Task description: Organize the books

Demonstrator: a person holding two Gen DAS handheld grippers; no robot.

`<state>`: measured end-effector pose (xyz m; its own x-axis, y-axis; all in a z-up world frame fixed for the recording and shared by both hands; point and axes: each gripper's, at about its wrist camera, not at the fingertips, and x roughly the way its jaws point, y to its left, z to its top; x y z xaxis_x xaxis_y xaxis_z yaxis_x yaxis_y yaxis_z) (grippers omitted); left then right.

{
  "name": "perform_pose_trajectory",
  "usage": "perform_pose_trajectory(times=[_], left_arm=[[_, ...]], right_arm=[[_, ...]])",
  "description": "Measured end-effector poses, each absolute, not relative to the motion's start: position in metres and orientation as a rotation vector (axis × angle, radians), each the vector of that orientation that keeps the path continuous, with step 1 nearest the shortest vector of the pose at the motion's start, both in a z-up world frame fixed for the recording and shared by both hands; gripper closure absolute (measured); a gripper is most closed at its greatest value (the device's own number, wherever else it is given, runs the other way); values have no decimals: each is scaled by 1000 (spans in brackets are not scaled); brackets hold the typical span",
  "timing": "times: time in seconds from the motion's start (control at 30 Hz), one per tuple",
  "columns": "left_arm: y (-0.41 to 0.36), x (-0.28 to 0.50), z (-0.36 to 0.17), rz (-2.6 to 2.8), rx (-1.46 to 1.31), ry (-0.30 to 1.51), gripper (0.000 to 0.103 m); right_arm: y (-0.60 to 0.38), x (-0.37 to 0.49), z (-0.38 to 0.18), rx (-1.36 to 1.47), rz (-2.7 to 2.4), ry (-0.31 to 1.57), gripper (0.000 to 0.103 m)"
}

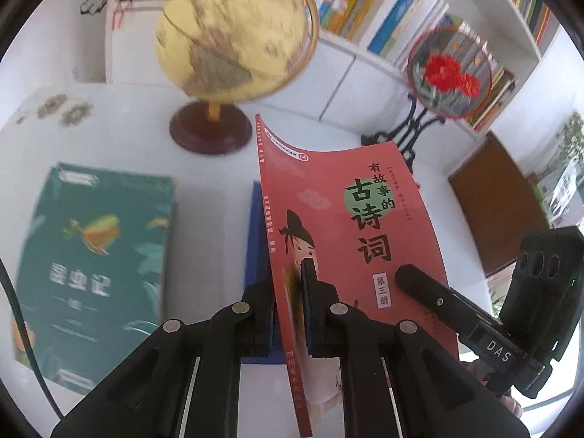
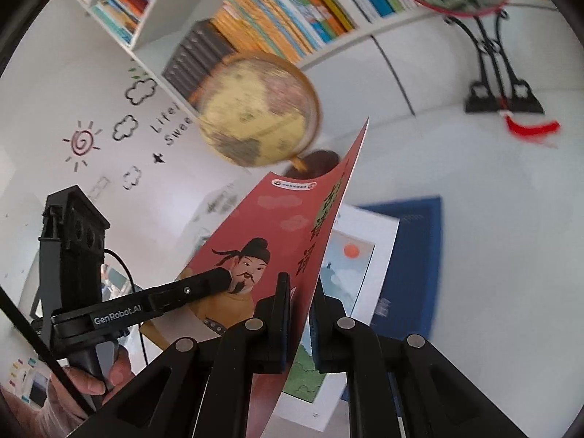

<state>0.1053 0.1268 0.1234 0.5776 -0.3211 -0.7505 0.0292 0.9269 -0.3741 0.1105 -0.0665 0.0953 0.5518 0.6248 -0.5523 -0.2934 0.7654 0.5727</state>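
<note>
Shelving (image 1: 368,51) packed with upright books fills the upper right of the left wrist view, and that looks like the likely home for what is being carried, though which slot is meant I cannot tell. Below it the white desk (image 1: 204,197) carries a globe (image 1: 233,33) at upper centre, a green book (image 1: 95,266) lying flat at lower left, and a blue book (image 1: 255,248) at centre. Lifted clear of that blue one is the thin red paperback (image 1: 350,233), held on edge, its cover bowing between the two grips. The left tool (image 1: 292,292) is pinched tight on the spine edge at bottom centre; the right tool (image 2: 299,314) is likewise clamped on the opposite edge, seen at bottom centre of the right wrist view. My judgement: both hands should travel together at matched height, since pulling apart or twisting would crease so limp a book, and the path should pass wide of the globe.
</note>
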Motion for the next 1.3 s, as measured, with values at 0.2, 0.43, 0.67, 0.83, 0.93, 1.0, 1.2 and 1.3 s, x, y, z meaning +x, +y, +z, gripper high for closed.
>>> perform_pose_trajectory(times=[0.2,0.43,0.67,0.83,0.93,1.0,1.2,1.3], left_arm=[[167,97,149,-169,-326,869,95],[223,87,151,-87,-355,843,95],[270,88,125,-6,-388,890,92],[289,85,109,-1,-416,922,92],[294,83,101,11,-405,938,92],[299,80,96,22,-411,949,92],[310,79,74,90,-427,1012,77],[315,79,63,107,-442,1052,72]], right_arm=[[-29,116,129,449,637,750,94],[35,124,143,430,728,731,93],[90,133,127,423,763,796,92],[120,133,102,360,685,883,92],[127,131,91,372,665,916,92],[132,133,83,373,650,942,92],[141,141,64,407,638,997,92],[144,140,56,427,612,1027,91]])
